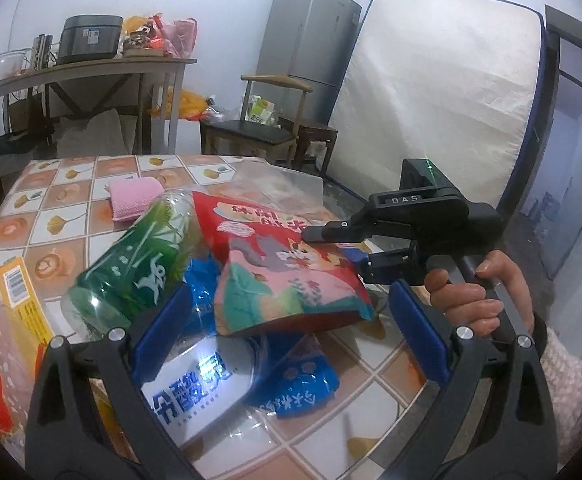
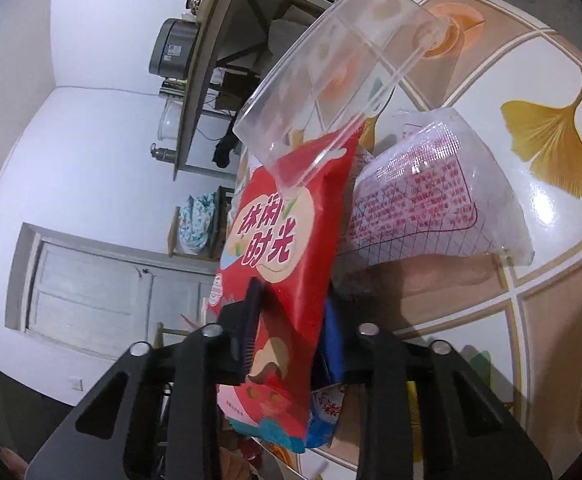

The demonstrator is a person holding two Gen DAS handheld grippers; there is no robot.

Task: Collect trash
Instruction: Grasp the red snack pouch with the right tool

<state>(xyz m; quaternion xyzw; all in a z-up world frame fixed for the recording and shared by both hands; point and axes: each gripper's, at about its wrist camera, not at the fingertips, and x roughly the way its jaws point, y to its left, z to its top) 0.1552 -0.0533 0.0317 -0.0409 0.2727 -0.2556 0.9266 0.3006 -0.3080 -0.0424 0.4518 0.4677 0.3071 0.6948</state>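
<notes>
A pile of trash lies on the tiled table point(image 1: 63, 240): a green bottle point(image 1: 131, 268), a red snack bag point(image 1: 283, 276), a blue wrapper point(image 1: 303, 384) and a white yogurt pack point(image 1: 195, 384). My left gripper point(image 1: 291, 324) stands wide open low over the pile, its blue pads on either side of the pack and wrapper, touching nothing. From the right, my right gripper point(image 1: 333, 252) is shut on the red snack bag's edge. In the right wrist view the red snack bag point(image 2: 291, 240) sits pinched between the pads of the right gripper point(image 2: 291, 332).
A clear plastic tray point(image 2: 331, 80) and a clear printed wrapper point(image 2: 423, 200) lie beyond the bag. A pink sponge point(image 1: 133, 198) and a yellow box point(image 1: 23, 296) also sit on the table. Behind it are a chair point(image 1: 259, 128), a fridge point(image 1: 311, 40) and a mattress point(image 1: 431, 92).
</notes>
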